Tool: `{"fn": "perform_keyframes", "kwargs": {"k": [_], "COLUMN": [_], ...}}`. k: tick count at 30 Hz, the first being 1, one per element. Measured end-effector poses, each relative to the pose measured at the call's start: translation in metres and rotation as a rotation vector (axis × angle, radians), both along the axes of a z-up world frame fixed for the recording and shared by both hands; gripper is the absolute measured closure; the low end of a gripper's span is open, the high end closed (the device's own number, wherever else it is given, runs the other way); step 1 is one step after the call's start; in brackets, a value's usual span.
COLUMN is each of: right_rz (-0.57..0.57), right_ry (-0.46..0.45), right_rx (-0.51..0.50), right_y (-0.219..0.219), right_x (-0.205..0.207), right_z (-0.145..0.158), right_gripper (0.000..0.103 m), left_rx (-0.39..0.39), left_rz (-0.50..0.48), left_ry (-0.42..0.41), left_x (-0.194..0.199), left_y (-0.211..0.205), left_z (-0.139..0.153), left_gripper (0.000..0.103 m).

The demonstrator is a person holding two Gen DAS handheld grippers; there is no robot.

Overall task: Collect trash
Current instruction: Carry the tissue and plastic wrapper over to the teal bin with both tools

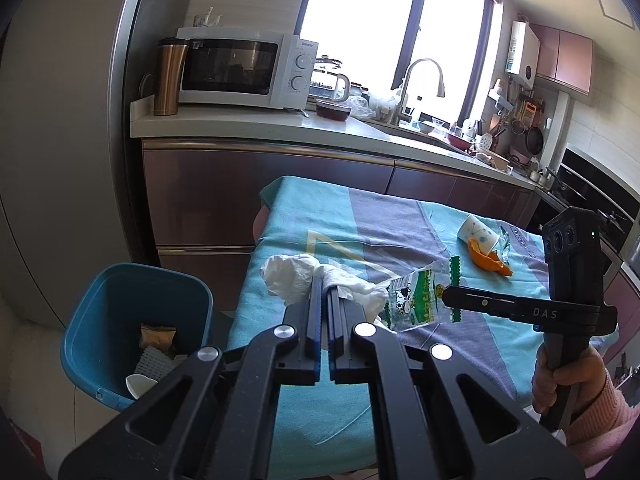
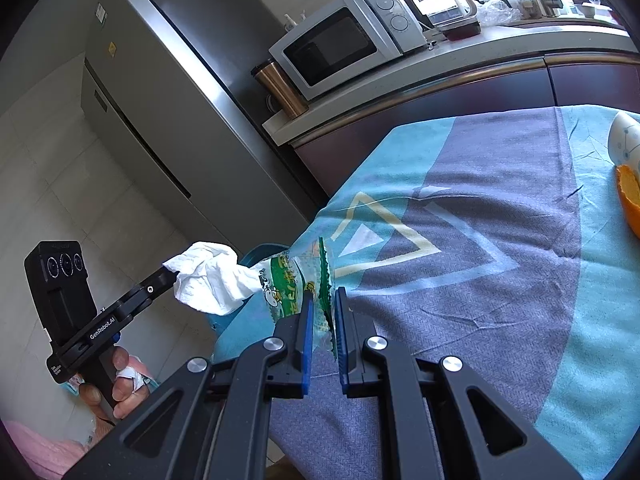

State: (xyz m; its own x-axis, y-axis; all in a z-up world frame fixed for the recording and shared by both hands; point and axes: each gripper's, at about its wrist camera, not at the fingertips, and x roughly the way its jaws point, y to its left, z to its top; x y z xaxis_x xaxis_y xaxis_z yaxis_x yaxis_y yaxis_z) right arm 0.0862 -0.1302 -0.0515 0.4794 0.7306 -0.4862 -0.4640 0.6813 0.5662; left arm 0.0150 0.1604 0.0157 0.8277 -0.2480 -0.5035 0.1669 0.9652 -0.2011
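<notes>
Kitchen cabinets and a counter with a microwave [image 1: 244, 68] fill the upper part of the left wrist view, and below them a small surface [image 1: 320, 400] covered in a blue and grey cloth carries the trash. Beside the surface, at the lower left of that frame, stands a blue bin [image 1: 100, 320] already holding a few scraps, placed low and close, probably so that pieces can be carried over the edge and dropped in. The left gripper [image 1: 323, 292] is clamped on a crumpled white tissue [image 1: 292, 276], which bunches out past its fingers near the surface's left edge, on the bin's side. The right gripper [image 2: 323, 300] is nearly closed, pinching the thin serrated edge of a clear green-printed wrapper [image 2: 286, 284] at the middle of its own frame; the narrow grip suits such flimsy film. Tissue and wrapper appear just beside each other, perhaps touching. Farther off, toward the right of the left wrist view, a tipped paper cup [image 1: 478, 234] and an orange peel [image 1: 488, 260] lie on the cloth, not yet collected.
</notes>
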Motion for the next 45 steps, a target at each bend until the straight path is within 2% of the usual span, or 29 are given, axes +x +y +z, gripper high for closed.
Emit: {"fn": "perform_keyframes", "kwargs": {"k": [31, 45], "right_rz": [0.092, 0.162], "right_ry": [0.023, 0.010], "right_rx": [-0.003, -0.013], "right_y": [0.055, 0.094], "right_x": [0.015, 0.020], "right_z": [-0.002, 0.006], "right_gripper": [0.094, 0.094], "left_rx": [0.001, 0.000], "left_rz": [0.101, 0.187], "left_ry": [-0.003, 0.006], "left_x": [-0.009, -0.007], "left_y": [0.050, 0.081], "left_z": [-0.004, -0.008], "left_gripper": [0.100, 0.101]}}
